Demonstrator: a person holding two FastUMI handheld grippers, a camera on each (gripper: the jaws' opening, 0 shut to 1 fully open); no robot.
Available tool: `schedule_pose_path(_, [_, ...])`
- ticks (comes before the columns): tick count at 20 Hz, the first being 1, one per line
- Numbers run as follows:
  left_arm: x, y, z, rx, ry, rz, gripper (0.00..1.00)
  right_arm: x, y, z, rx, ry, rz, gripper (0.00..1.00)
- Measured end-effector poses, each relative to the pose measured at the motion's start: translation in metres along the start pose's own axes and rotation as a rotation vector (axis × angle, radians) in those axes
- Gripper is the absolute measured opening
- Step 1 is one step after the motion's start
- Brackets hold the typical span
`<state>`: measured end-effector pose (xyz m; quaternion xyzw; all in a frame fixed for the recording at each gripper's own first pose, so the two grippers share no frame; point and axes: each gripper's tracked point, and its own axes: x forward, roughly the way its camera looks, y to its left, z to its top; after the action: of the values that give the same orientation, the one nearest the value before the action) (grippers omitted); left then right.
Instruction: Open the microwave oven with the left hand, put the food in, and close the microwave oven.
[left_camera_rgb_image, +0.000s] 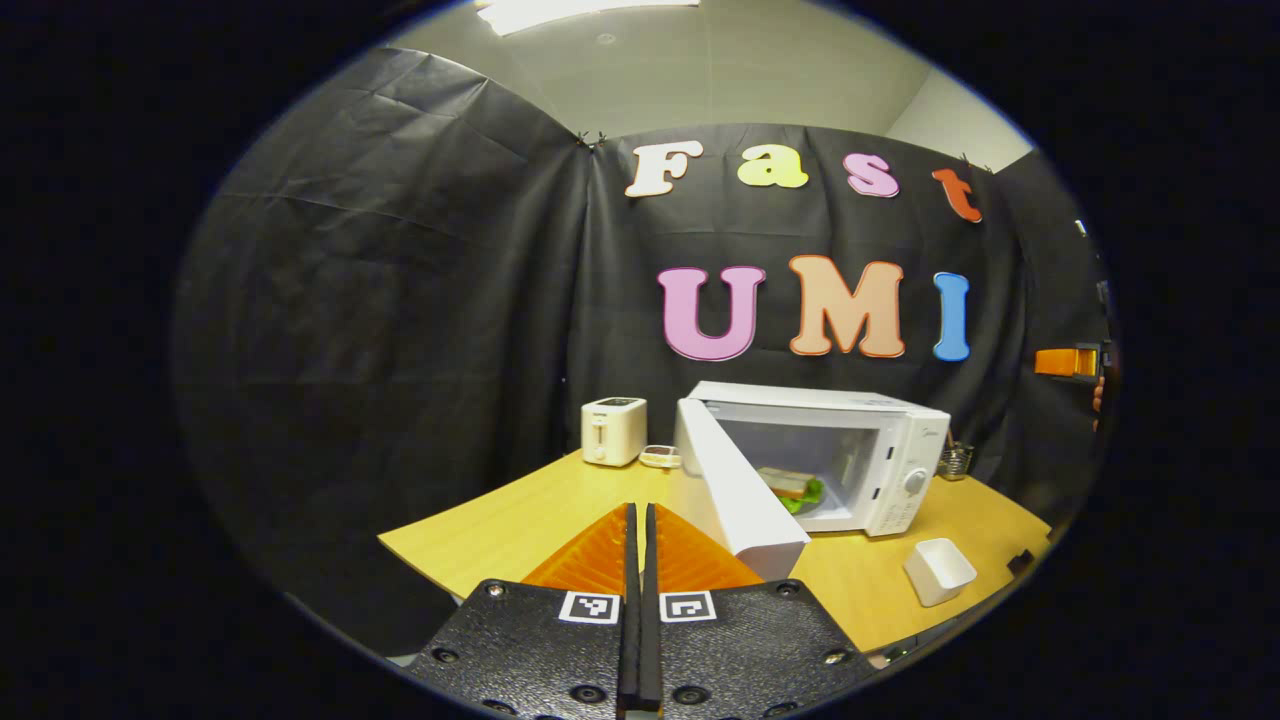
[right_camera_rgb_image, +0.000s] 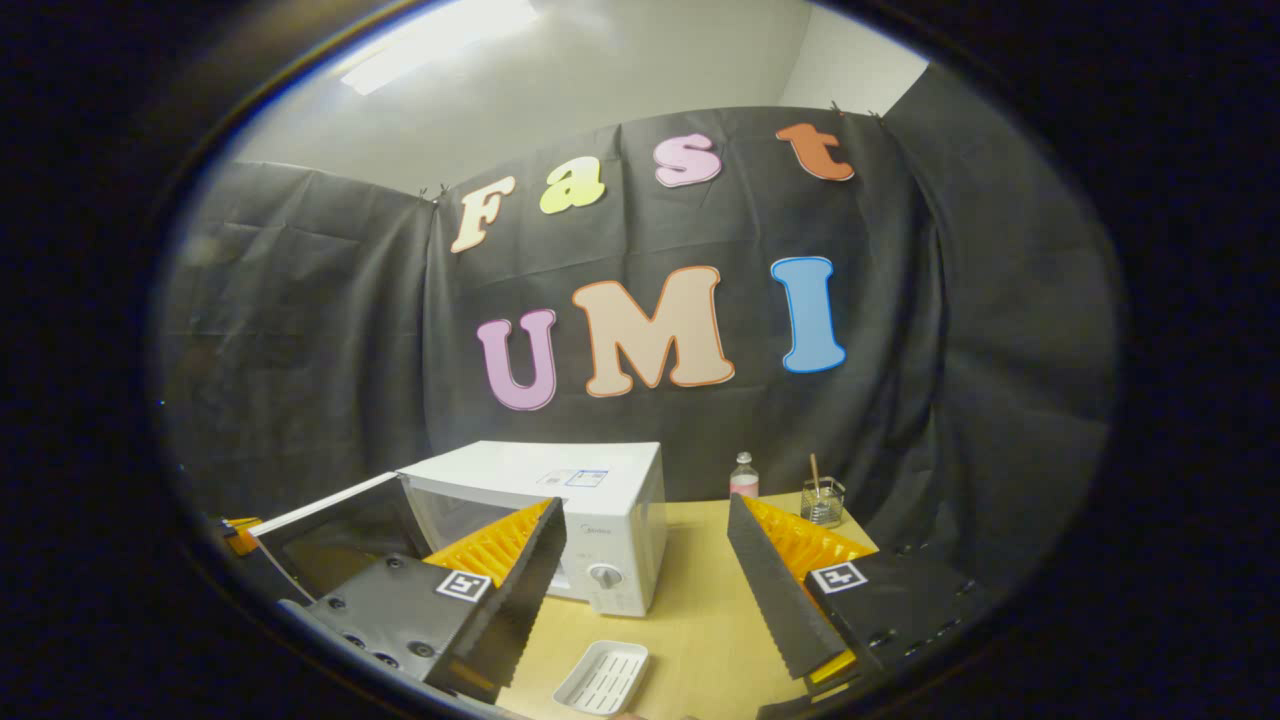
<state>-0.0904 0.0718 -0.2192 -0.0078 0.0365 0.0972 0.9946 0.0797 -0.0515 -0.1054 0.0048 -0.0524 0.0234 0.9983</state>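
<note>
- Left gripper (left_camera_rgb_image: 640, 520): jaws pressed together with nothing between them, held above the near edge of the wooden table (left_camera_rgb_image: 500, 525) and aimed at the microwave oven's door (left_camera_rgb_image: 735, 490).
- Right gripper (right_camera_rgb_image: 645, 580): jaws spread wide and empty, raised above the table before the microwave oven (left_camera_rgb_image: 830, 450).
- Microwave oven: door swung open to the left; the food (left_camera_rgb_image: 795, 487), a sandwich with green leaf, lies inside the cavity.
- White tray (left_camera_rgb_image: 940, 570): empty, on the table in front of the oven's control panel, apart from it.
- Toaster (left_camera_rgb_image: 613, 430): left of the oven, near the back wall.
- Glass holder (right_camera_rgb_image: 822, 500) and small bottle (right_camera_rgb_image: 743, 475): right of the oven.
</note>
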Motion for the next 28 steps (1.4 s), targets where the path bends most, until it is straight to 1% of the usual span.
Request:
schedule_pose_path(3, [0.007,-0.038,-0.007,0.016,0.005,-0.096,0.01,-0.013,-0.001,-0.004,-0.017,0.001,-0.012,0.91])
schedule_pose_path(6, [0.012,-0.078,-0.007,0.029,-0.008,-0.185,0.01,-0.020,0.000,-0.016,-0.025,0.029,-0.015,0.92])
schedule_pose_path(11, [0.031,-0.135,-0.008,-0.005,-0.011,-0.310,0.01,-0.024,0.003,-0.024,-0.037,0.051,-0.021,0.92])
schedule_pose_path(12, [0.036,-0.144,-0.009,-0.014,-0.009,-0.330,0.01,-0.024,0.004,-0.026,-0.039,0.056,-0.020,0.99])
schedule_pose_path(14, [0.049,-0.162,-0.012,-0.022,-0.005,-0.357,0.00,-0.025,0.006,-0.026,-0.032,0.055,-0.017,0.99])
schedule_pose_path(17, [0.071,-0.179,-0.012,0.001,-0.007,-0.367,0.00,-0.025,0.006,-0.029,-0.020,0.056,-0.014,0.99])
schedule_pose_path(18, [0.078,-0.183,-0.013,0.005,-0.012,-0.364,0.01,-0.024,0.005,-0.028,-0.014,0.050,-0.019,0.92])
schedule_pose_path(21, [0.102,-0.198,-0.010,0.001,-0.027,-0.361,0.00,-0.024,0.007,-0.032,-0.012,0.042,-0.019,0.92])
schedule_pose_path(22, [0.110,-0.200,-0.011,0.004,-0.026,-0.352,0.02,-0.026,0.009,-0.033,-0.011,0.045,-0.017,0.92])
schedule_pose_path(26, [0.140,-0.201,-0.012,0.061,-0.038,-0.297,0.01,-0.041,0.011,-0.033,-0.040,0.043,-0.017,0.92])
schedule_pose_path(28, [0.153,-0.200,-0.012,0.052,-0.050,-0.271,0.01,-0.047,0.012,-0.033,-0.033,0.049,-0.013,0.92])
